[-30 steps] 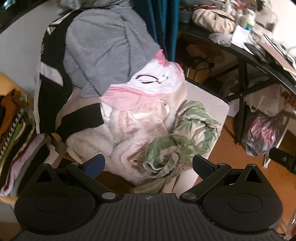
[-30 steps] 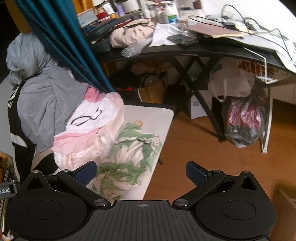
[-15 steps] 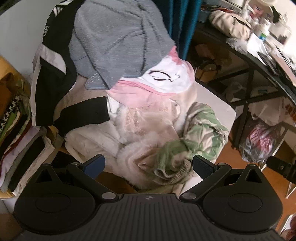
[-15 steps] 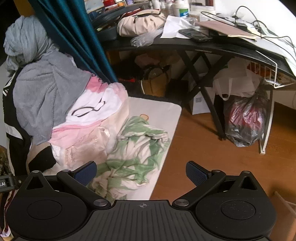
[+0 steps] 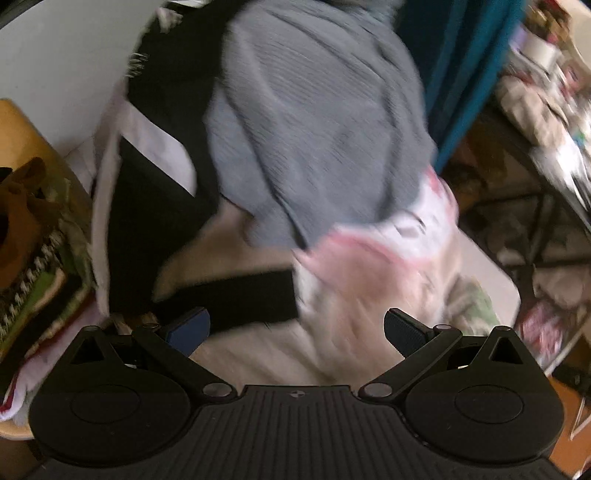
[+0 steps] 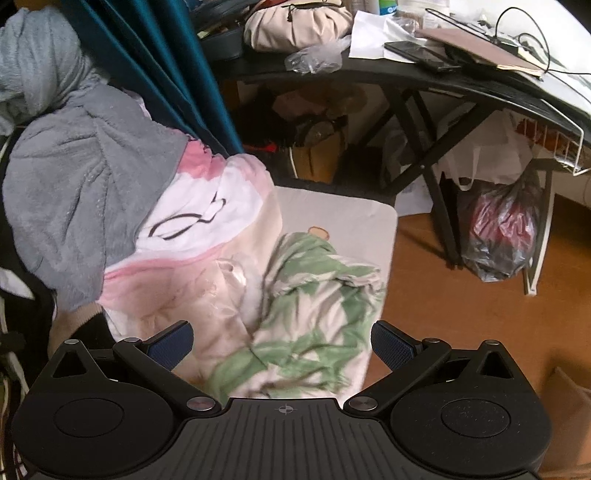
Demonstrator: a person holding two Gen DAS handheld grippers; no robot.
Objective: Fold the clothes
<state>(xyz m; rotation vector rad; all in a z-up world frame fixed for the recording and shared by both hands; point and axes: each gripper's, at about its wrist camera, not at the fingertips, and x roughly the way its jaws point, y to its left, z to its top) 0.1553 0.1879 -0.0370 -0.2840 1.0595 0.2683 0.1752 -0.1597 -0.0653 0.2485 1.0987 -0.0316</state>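
My left gripper (image 5: 297,326) has its fingers (image 5: 402,330) spread wide and released, nothing between them; the left wrist view is smeared with blur. Just past those fingers, low in the frame, lies a pale cream garment (image 5: 266,354), with a black garment (image 5: 155,192) with white stripes running up the left-centre. Above them a grey fleece (image 5: 314,129) fills the upper middle, and a pink and white garment (image 5: 388,251) sits at centre right. A stack of folded clothes (image 5: 33,266) shows at the left edge. My right gripper (image 6: 282,343) is likewise released, fingers (image 6: 391,347) wide apart and holding nothing. Right between and beyond them, at lower centre, is a crumpled green and white garment (image 6: 314,317) lying on a low white bench (image 6: 354,225). To its left is the pink and white garment (image 6: 207,218) with a black line drawing, touching the green one's edge, and the grey fleece (image 6: 81,184) heaps over it at the left. A teal curtain (image 6: 155,62) hangs at upper left. Across the top runs a black bench (image 6: 424,81) cluttered with a beige bag (image 6: 295,22) and papers, and below it at right a plastic bag (image 6: 498,232) rests on the wooden floor (image 6: 461,317).
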